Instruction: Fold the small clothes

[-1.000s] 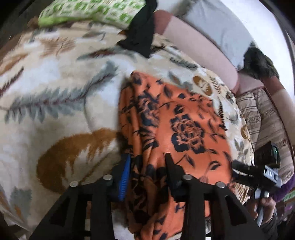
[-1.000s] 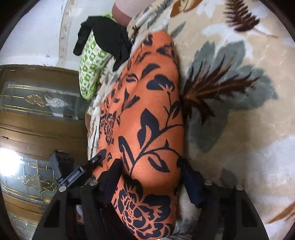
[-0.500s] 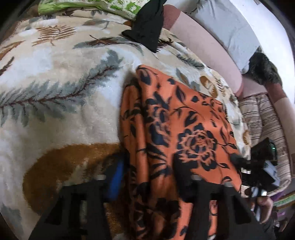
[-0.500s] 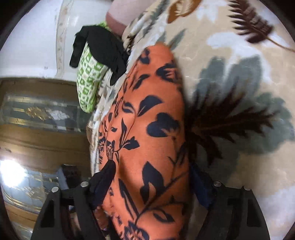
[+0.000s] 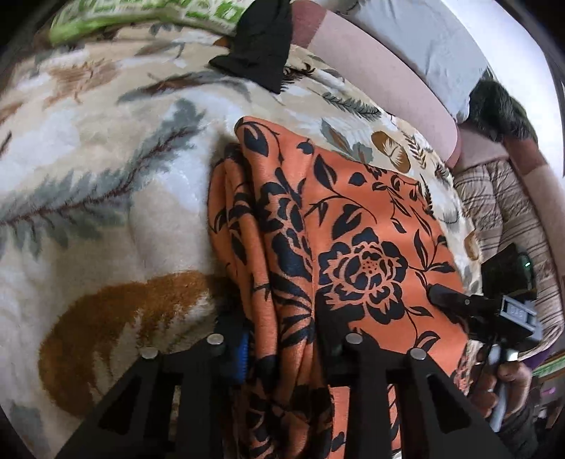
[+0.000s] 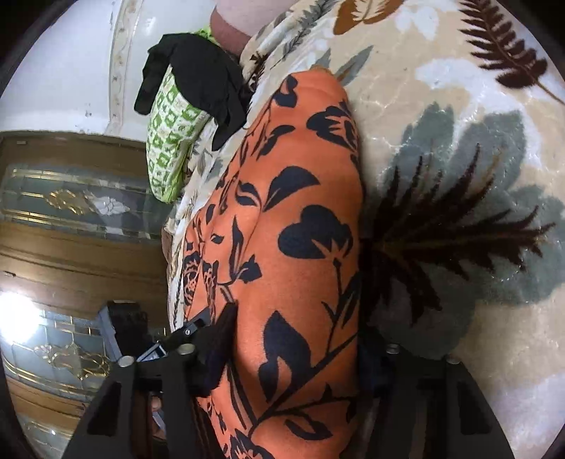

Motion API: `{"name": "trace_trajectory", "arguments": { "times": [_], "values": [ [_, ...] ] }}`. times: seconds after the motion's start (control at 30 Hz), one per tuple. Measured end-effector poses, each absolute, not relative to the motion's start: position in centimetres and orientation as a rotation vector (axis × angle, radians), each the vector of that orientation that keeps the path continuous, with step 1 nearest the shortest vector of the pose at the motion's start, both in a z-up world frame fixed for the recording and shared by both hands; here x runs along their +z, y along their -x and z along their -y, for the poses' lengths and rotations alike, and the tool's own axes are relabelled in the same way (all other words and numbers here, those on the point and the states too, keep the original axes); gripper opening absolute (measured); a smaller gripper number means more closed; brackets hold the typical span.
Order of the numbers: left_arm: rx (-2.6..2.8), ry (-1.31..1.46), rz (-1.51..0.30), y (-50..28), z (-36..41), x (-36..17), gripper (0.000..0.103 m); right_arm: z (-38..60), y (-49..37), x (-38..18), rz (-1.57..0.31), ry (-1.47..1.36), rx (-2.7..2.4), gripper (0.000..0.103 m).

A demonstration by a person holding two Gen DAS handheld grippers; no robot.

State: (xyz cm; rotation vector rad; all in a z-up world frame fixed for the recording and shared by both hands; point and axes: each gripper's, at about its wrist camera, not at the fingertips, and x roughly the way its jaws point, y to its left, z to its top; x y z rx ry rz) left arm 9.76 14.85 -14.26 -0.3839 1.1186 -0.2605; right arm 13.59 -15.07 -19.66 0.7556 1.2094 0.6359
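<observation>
Broadly, you are working over a leaf-print blanket (image 5: pixel 88 197) that covers the whole bed, with a pink bolster (image 5: pixel 381 74) along its far edge and a striped cushion (image 5: pixel 505 212) at the right. On the blanket lies the orange floral cloth (image 5: pixel 353 229), already doubled, its bunched layers gathered along its left side and its near edge hanging toward you off the blanket. Far off, well apart from it, a green pillow (image 5: pixel 141 14) carries a black garment (image 5: pixel 261 42) draped over its end. Your left gripper (image 5: pixel 282 339) has its fingers narrowed on the bunched near-left edge of the cloth, fabric filling the gap between them. Your right gripper (image 6: pixel 296 339) stands wider, with the thick near-right part of the cloth between its fingers; whether they truly pinch it you cannot tell, since the right finger is half hidden by fabric. The risk, as I judge it, is uneven grip: if the right side is only straddled, lifting will let that side slip and skew the fold. The loose stacked layers at the left may also slide apart if you pull sideways, and the plush blanket could drag the underside.
</observation>
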Motion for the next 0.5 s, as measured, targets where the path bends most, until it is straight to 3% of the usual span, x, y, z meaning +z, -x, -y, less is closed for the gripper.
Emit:
{"name": "trace_trajectory", "arguments": {
  "times": [0.1, 0.5],
  "values": [
    [-0.263, 0.391, -1.092, -9.2, -14.5, -13.5, 0.028, 15.0, -13.0, -18.2, -1.186, -0.734, 0.647, 0.046],
    [-0.319, 0.389, -0.988, -5.4, -10.7, -9.0, 0.028, 18.2, -9.0, -13.7, -1.091, -0.665, 0.663, 0.045]
  ]
}}
